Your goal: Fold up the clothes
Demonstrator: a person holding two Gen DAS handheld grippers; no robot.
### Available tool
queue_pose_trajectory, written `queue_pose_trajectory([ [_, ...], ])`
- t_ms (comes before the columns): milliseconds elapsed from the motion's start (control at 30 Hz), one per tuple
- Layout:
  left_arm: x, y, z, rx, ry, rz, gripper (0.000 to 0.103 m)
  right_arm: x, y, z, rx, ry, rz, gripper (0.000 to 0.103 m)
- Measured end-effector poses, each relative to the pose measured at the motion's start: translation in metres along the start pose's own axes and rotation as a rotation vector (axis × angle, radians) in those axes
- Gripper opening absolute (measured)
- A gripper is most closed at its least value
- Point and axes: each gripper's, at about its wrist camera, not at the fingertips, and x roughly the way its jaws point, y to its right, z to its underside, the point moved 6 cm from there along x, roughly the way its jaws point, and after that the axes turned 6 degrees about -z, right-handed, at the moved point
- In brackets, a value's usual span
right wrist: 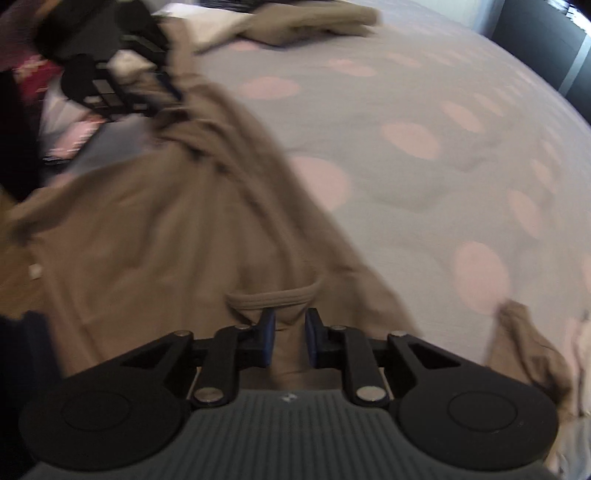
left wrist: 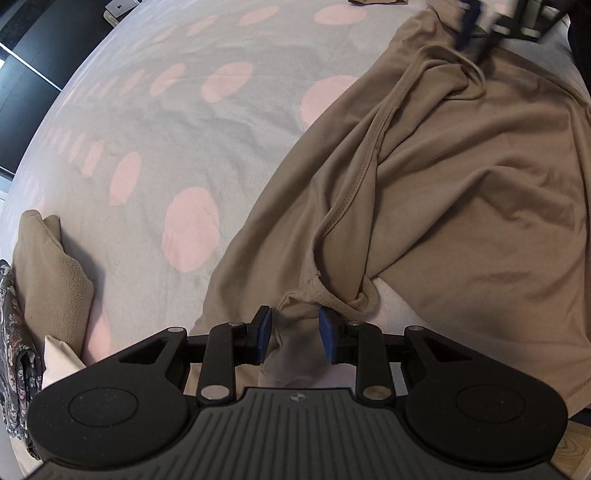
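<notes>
A tan shirt (left wrist: 461,192) lies rumpled and partly bunched on the bed (left wrist: 177,122), whose grey cover carries pink spots; it is the landmark here. The left gripper (left wrist: 295,334) holds one gathered corner of the shirt, at a stitched hem, its fingers (left wrist: 263,334) clamped on a wad of cloth that fills the gap between them. The right gripper (right wrist: 290,338) holds the opposite end of the shirt, just below a ribbed band that looks like the collar; its fingers (right wrist: 267,341) are closed on cloth too. The right wrist view is smeared, so that hand is likely in motion. Each gripper shows at the far end of the shirt in the other's view. Beyond the shirt lie other tan pieces: a folded one (left wrist: 48,273) off to the left gripper's side, beside a floral cloth (left wrist: 14,332), and a loose one (right wrist: 303,22) farther up the bed. By my reading the step in hand is spreading or drawing the shirt out between two grips, since its middle is creased and a sleeve edge is turned over. The next move calls for even tension across both ends, so the cloth settles flat without slipping from either grip.
</notes>
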Motion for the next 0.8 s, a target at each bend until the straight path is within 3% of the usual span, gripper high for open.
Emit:
queue_pose_trajectory([
  [100, -0.001, 0.000, 0.001, -0.009, 0.000, 0.000, 0.026, -0.009, -0.031, 0.002, -0.074, 0.021, -0.119, 0.021],
  [167, -0.002, 0.001, 0.002, -0.009, -0.001, -0.003, 0.026, -0.016, -0.041, 0.003, -0.114, 0.038, -0.129, 0.021],
  [233, -0.004, 0.002, 0.002, -0.008, 0.001, -0.006, 0.026, -0.023, -0.038, 0.003, -0.106, 0.062, -0.088, 0.022],
  [333, -0.008, 0.001, 0.001, -0.014, 0.014, -0.013, 0.026, -0.028, -0.011, 0.000, -0.033, 0.082, 0.040, 0.022],
  [533, -0.022, -0.003, -0.007, -0.040, 0.059, -0.014, 0.027, -0.020, 0.033, -0.001, 0.036, 0.039, 0.220, 0.022],
  [800, -0.027, -0.009, -0.008, -0.049, 0.058, -0.029, 0.031, 0.003, 0.024, 0.008, -0.035, -0.059, 0.178, 0.022],
])
